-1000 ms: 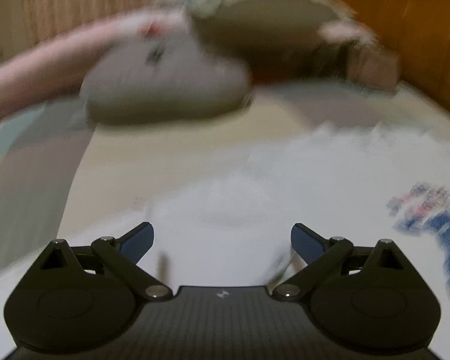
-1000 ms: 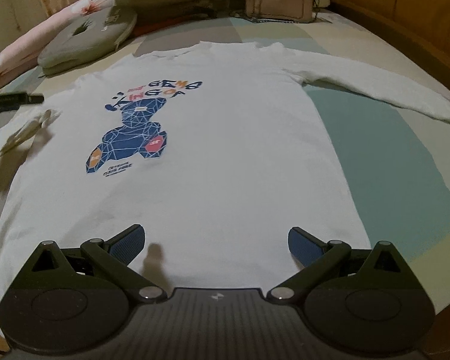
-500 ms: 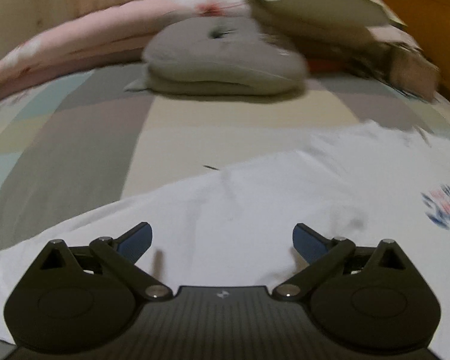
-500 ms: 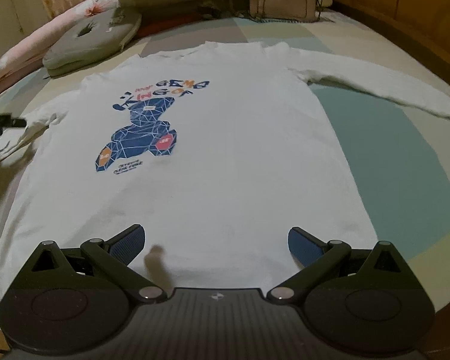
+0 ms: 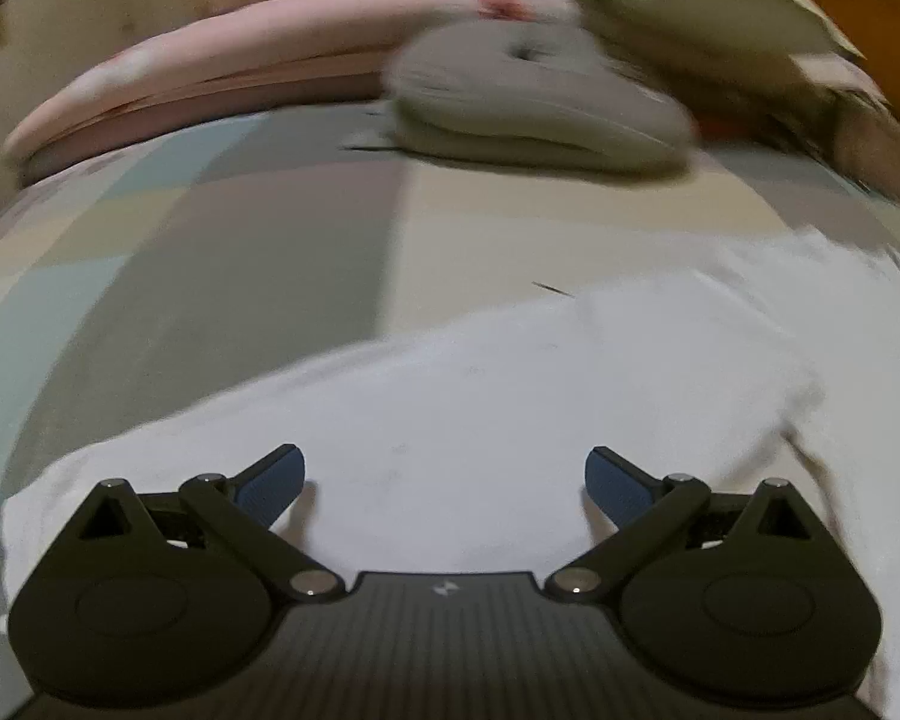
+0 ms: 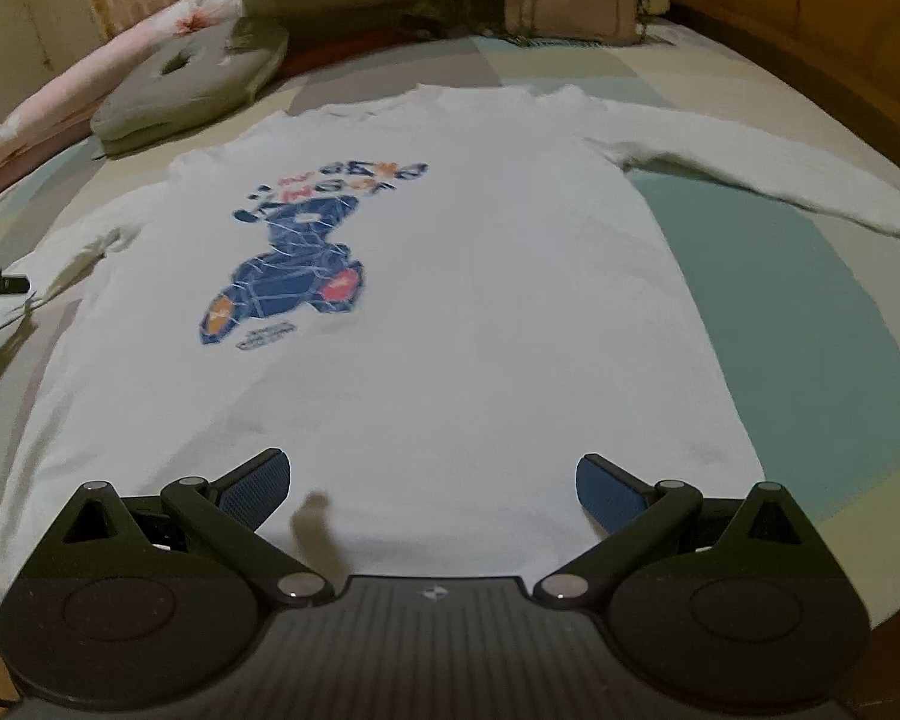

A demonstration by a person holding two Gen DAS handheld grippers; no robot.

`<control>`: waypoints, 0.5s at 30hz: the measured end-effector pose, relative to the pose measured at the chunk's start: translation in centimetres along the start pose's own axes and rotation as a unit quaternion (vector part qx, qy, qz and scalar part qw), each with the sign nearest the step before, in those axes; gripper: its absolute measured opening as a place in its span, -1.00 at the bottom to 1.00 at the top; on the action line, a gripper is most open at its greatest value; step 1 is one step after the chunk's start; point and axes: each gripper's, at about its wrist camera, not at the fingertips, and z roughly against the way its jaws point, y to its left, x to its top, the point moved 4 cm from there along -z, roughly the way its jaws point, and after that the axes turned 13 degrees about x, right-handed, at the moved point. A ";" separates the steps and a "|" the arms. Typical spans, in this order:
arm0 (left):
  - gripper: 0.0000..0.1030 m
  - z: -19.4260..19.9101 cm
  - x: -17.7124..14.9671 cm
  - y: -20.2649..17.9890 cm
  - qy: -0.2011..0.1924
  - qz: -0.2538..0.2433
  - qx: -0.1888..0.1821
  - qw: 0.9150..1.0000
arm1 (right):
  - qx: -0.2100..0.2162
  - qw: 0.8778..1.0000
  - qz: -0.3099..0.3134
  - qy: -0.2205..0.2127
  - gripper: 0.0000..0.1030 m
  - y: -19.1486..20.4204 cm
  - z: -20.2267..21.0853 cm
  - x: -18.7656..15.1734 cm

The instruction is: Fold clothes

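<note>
A white long-sleeved shirt (image 6: 450, 312) with a blue printed figure (image 6: 294, 276) lies flat, front up, on the bed. Its right sleeve (image 6: 768, 174) stretches out to the right. In the right wrist view my right gripper (image 6: 432, 486) stands open over the hem, nothing between its fingers. The left sleeve (image 5: 480, 414) fills the left wrist view, and my left gripper (image 5: 444, 480) hovers open just above it, holding nothing. The other gripper's tip (image 6: 0, 287) peeks in at the left edge beside that sleeve.
The bed has a patchwork cover (image 6: 768, 312) in teal, beige and grey. A grey cushion (image 6: 192, 84) with a hole, a pink floral pillow (image 5: 240, 78) and a beige bag (image 6: 570, 0) lie at the head. A wooden frame (image 6: 840, 18) runs along the right.
The left gripper has swung left along the sleeve, so the print has almost left its view. The right gripper has moved slightly closer to the hem. Both stay open.
</note>
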 end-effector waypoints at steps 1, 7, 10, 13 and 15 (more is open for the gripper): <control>0.94 -0.7 0.0 0.8 0.003 0.013 0.004 1.000 | 0.005 1.000 0.003 -0.003 1.00 0.3 0.2 0.1; 0.97 -2.1 -2.7 5.7 -0.005 0.021 -0.003 1.000 | 0.035 0.999 0.031 -0.012 1.00 1.8 0.8 0.8; 0.94 -2.4 -3.0 9.4 0.000 0.062 -0.001 0.998 | 0.039 0.998 0.040 -0.011 1.00 2.4 0.7 0.9; 0.91 -2.8 -2.4 11.9 0.023 0.119 0.018 0.992 | 0.050 0.998 0.041 -0.006 1.00 2.9 0.6 1.1; 0.92 -2.4 -2.0 13.3 0.023 0.172 -0.008 0.985 | 0.060 0.997 0.047 -0.008 1.00 3.3 0.7 1.2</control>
